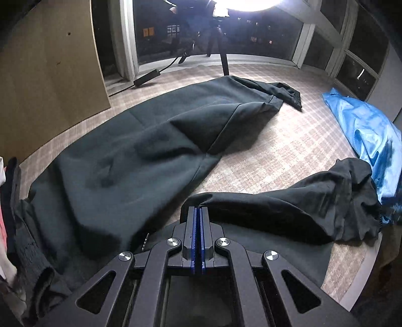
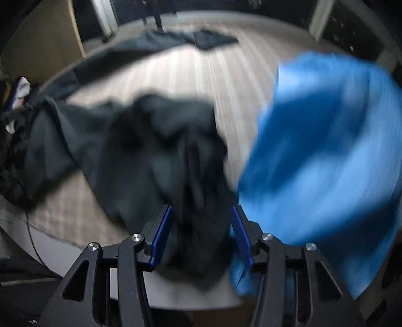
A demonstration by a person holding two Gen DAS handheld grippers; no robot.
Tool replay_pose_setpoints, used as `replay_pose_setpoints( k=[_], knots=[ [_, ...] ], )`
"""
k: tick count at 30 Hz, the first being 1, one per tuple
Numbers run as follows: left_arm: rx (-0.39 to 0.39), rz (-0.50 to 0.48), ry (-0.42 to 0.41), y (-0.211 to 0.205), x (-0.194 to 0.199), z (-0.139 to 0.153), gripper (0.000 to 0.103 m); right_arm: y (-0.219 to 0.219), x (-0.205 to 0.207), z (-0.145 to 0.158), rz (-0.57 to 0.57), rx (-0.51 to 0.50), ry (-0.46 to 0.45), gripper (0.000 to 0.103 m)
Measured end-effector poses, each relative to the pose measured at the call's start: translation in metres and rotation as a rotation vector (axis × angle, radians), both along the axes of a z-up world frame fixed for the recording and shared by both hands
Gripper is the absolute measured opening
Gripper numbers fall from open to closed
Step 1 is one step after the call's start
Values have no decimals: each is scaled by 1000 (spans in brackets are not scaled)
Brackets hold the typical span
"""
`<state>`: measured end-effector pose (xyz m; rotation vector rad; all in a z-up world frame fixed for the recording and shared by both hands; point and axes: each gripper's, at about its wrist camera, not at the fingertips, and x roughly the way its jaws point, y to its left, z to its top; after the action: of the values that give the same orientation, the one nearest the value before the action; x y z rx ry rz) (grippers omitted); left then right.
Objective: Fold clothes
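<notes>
The left tool [image 1: 198,210] has its blue pads pressed together, pointing forward and low. The right tool [image 2: 201,213] has its pads spread wide.

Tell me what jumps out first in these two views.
The big dark grey-green fabric garment sprawls across the plaid-covered table, one bunched end lying between the open fingers of the right claw. A shiny bright blue satin cloth lies crumpled at the table's right edge, blurred in the right wrist view. A glaring studio lamp stands by the dark windows.
</notes>
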<state>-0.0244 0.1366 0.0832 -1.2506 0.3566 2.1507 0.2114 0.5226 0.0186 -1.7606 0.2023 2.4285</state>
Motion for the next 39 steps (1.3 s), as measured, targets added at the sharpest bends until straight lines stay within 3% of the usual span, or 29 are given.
replay_pose_setpoints(
  k=[2,4,5,9,12,17,19,21,23,25,26,29,33,36,39],
  knots=[
    [9,-5,-10,-2,2,0,2,-3,6,-19,-16,8,-35,48],
    [18,-10,-20,-4,3,-1,2,-6,6,-25,-14,19,-37,40],
    [23,-12,-25,-5,4,-1,2,-8,6,-24,-10,3,-25,26],
    [41,-22,-45,-10,8,-2,2,-2,15,-4,-42,-64,50,25],
    [75,-64,-65,-17,24,11,2,17,37,38,-123,-171,133,25],
    [84,-117,-48,-15,30,38,2,51,61,141,-196,-305,295,25],
    [89,-118,-40,-4,19,40,2,66,42,168,-209,-330,315,25],
    [30,-110,-61,18,-4,20,8,96,-6,181,-261,-304,306,30],
    [-44,-82,-58,38,-22,2,10,121,-79,178,-251,-166,280,45],
    [-32,-43,-27,39,-19,7,8,143,-128,157,-260,-51,200,47],
    [-22,-25,-12,39,-18,10,8,156,-146,146,-261,-51,178,47],
    [17,-60,12,31,16,27,10,167,-159,123,-201,-107,178,47],
    [17,-96,13,27,68,36,13,168,-167,89,-53,-69,173,47],
    [40,-39,-26,15,91,42,13,163,-179,68,33,-123,188,47],
    [35,68,-45,-7,104,40,13,157,-195,24,80,-41,105,47]
  ],
)
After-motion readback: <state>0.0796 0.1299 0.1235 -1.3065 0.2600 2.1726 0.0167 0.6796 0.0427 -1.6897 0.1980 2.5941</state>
